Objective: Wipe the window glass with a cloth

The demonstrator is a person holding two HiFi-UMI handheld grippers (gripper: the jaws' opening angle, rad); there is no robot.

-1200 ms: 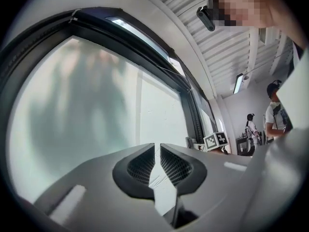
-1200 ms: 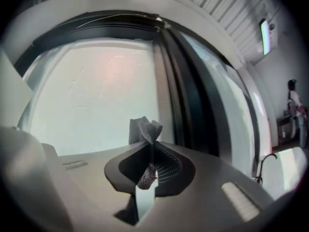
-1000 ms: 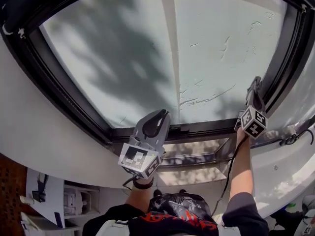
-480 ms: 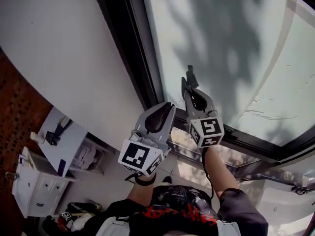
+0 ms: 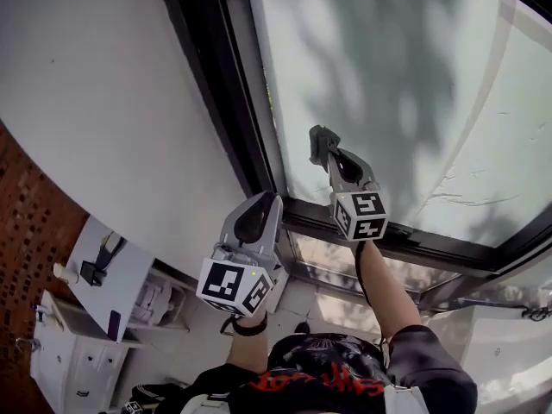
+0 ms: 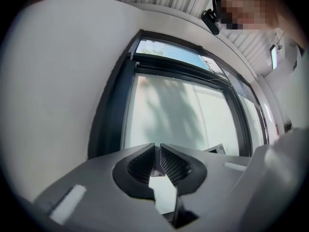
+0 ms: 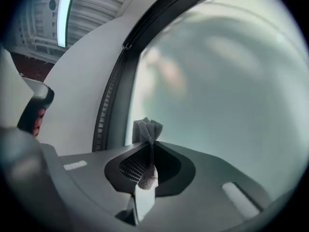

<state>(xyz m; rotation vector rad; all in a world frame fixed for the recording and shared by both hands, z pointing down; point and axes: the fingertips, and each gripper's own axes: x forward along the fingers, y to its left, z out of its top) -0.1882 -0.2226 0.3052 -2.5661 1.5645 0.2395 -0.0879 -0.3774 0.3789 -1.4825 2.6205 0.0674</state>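
Note:
The window glass (image 5: pixel 388 84) fills the upper right of the head view, inside a black frame (image 5: pixel 228 102). My right gripper (image 5: pixel 321 141) is shut on a small grey cloth (image 7: pixel 147 130), which bunches out past the fingertips. It is held up at the glass near the lower left corner, close to the left frame bar. In the right gripper view the glass (image 7: pixel 222 81) lies just ahead of the right gripper (image 7: pixel 150 141). My left gripper (image 5: pixel 263 198) sits lower, in front of the bottom frame bar. The left gripper (image 6: pixel 157 146) has its jaws together, with nothing between them.
A white wall (image 5: pixel 103 102) runs left of the frame, with a brick surface (image 5: pixel 26 222) beyond it. Below at the left stands a white cabinet (image 5: pixel 52 352) with small items on it. A lower pane sits under the bottom frame bar (image 5: pixel 345 261).
The right gripper with the cloth has swept from the window's lower right corner across to its left side, then slightly up the glass. The left gripper moved left and a little down.

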